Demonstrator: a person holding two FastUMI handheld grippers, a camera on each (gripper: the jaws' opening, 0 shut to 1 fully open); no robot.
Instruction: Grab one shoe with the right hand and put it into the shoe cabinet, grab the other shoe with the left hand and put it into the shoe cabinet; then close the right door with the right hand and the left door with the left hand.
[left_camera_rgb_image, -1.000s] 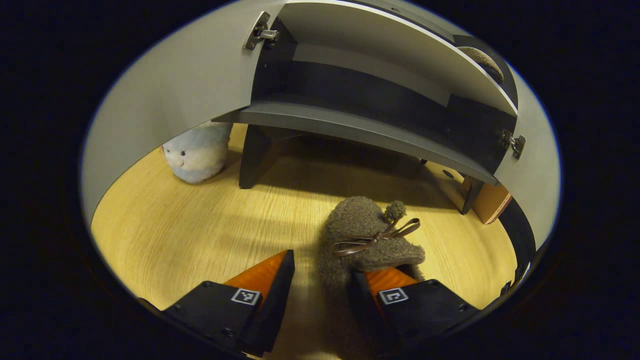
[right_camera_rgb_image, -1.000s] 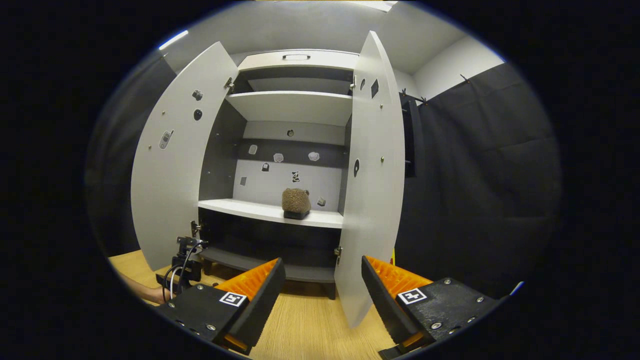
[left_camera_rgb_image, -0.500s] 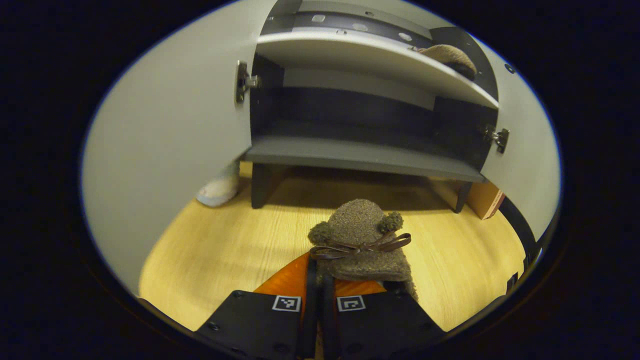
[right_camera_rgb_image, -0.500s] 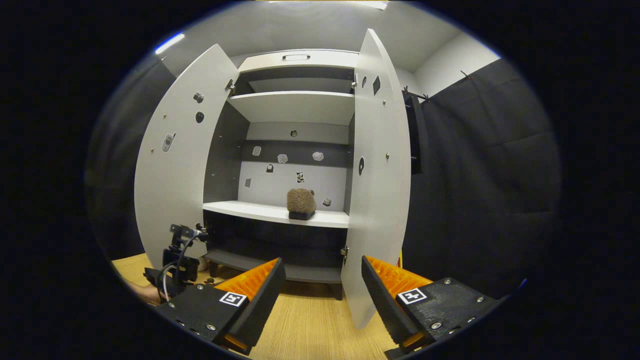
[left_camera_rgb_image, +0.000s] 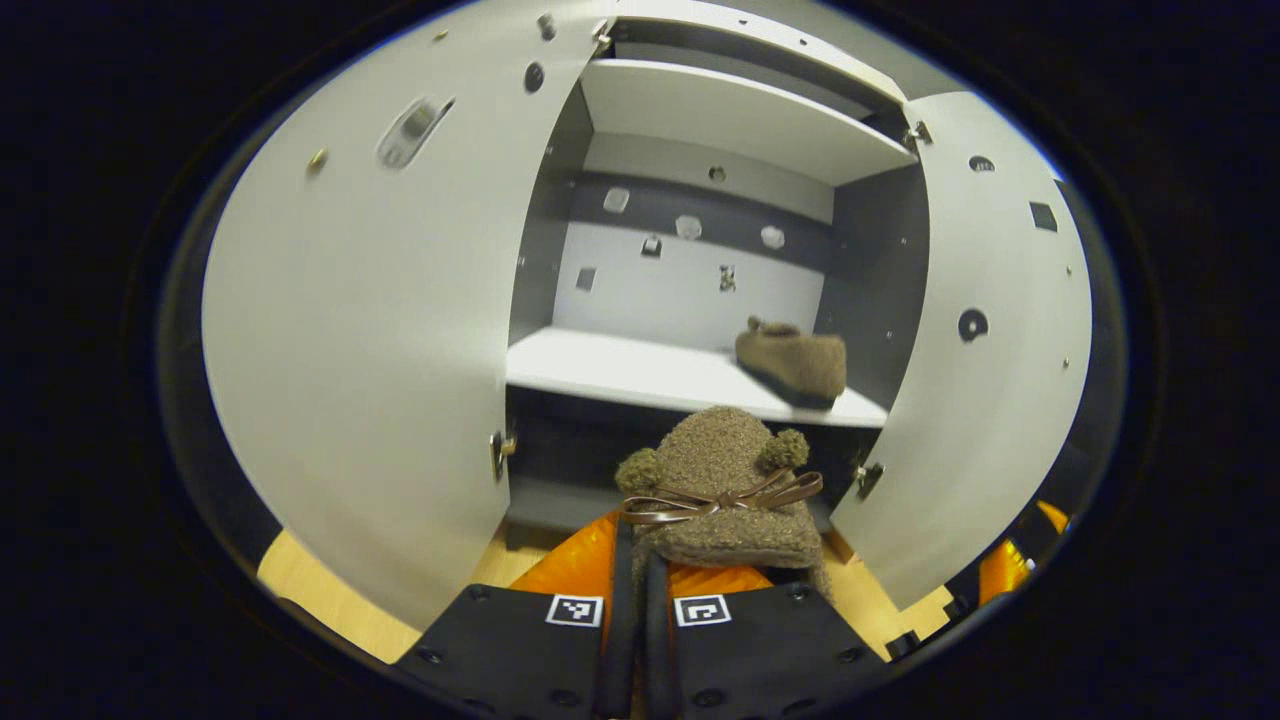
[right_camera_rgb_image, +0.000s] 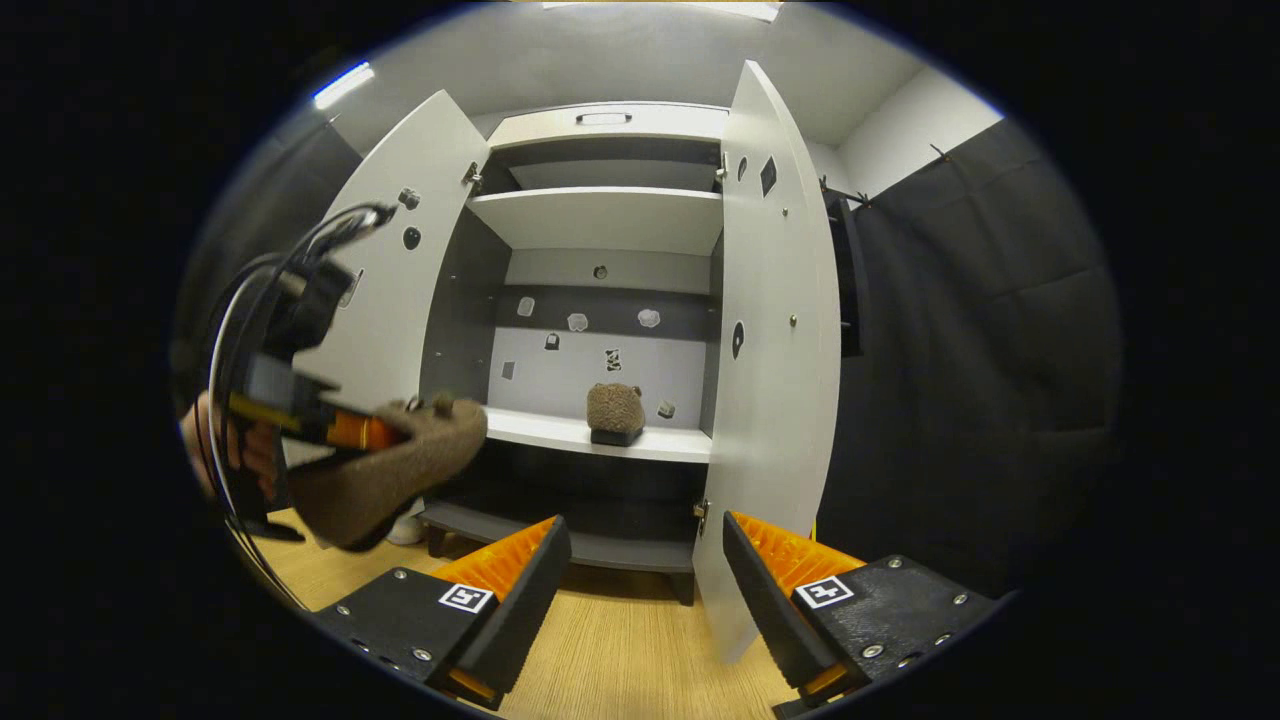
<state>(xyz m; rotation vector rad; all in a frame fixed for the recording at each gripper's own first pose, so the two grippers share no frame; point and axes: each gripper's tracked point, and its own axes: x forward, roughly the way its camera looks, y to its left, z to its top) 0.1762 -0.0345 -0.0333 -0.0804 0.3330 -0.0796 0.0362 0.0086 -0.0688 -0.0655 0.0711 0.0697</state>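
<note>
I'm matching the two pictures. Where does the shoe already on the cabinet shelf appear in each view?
Left gripper view: the shelved shoe lies right of centre, at the right end of the white shelf.
Right gripper view: the shelved shoe sits near the centre, toe toward the camera.
Shared landmark: the open right door beside it.

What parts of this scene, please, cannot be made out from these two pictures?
- Held slipper: its heel and sole, left gripper view, hidden behind the left gripper.
- Stickers on the cabinet's back wall, right gripper view: too small to identify.
- Holding hand, right gripper view: blurred, mostly hidden by cables and gripper.
</note>
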